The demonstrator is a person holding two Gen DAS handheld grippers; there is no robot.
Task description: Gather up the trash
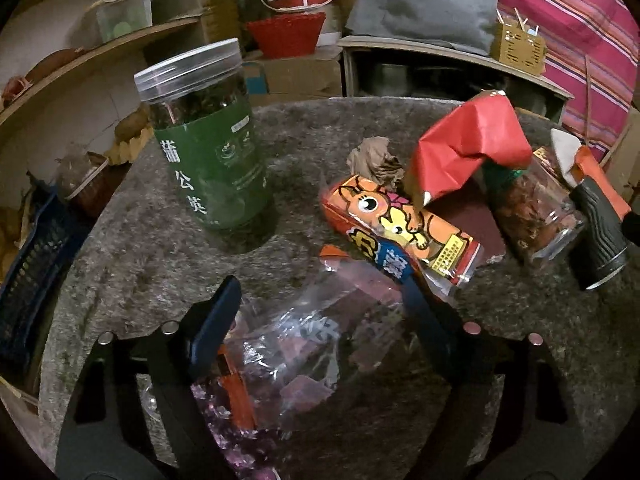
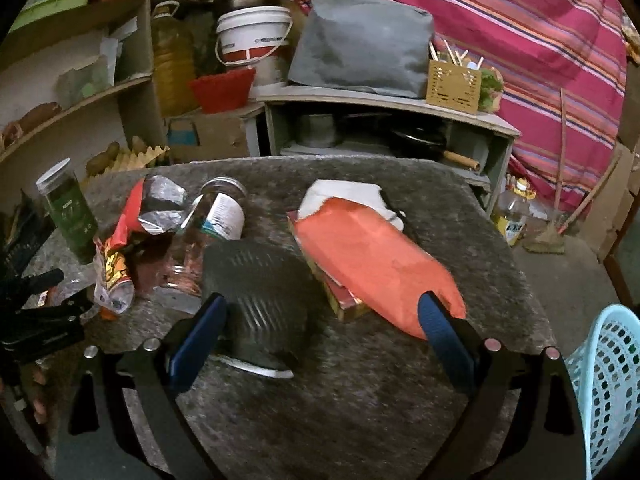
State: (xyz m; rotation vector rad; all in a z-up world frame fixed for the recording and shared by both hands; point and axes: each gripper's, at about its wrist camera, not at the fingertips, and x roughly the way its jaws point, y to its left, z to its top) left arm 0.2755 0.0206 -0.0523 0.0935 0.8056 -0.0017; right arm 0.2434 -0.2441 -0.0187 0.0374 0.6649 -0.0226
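Currently the left gripper [image 1: 320,312], fingers apart, straddles the clear plastic wrapper [image 1: 316,340]: light, crinkly, slippery, best pinched at a bunched fold; right gripper [image 2: 322,316] likewise apart.

Both the left gripper [image 1: 320,304] and the right gripper [image 2: 324,316] are showing black angular frames, each carrying dark blue pads on its fingers [image 1: 216,320]. Round silver bolt heads are sitting along the black arms behind them.

Left two-finger gripper [image 1: 320,304], black frame, blue pads: jaws apart, angled down. Right two-finger gripper [image 2: 324,314], same build: jaws wide apart, angled down, nothing clamped.
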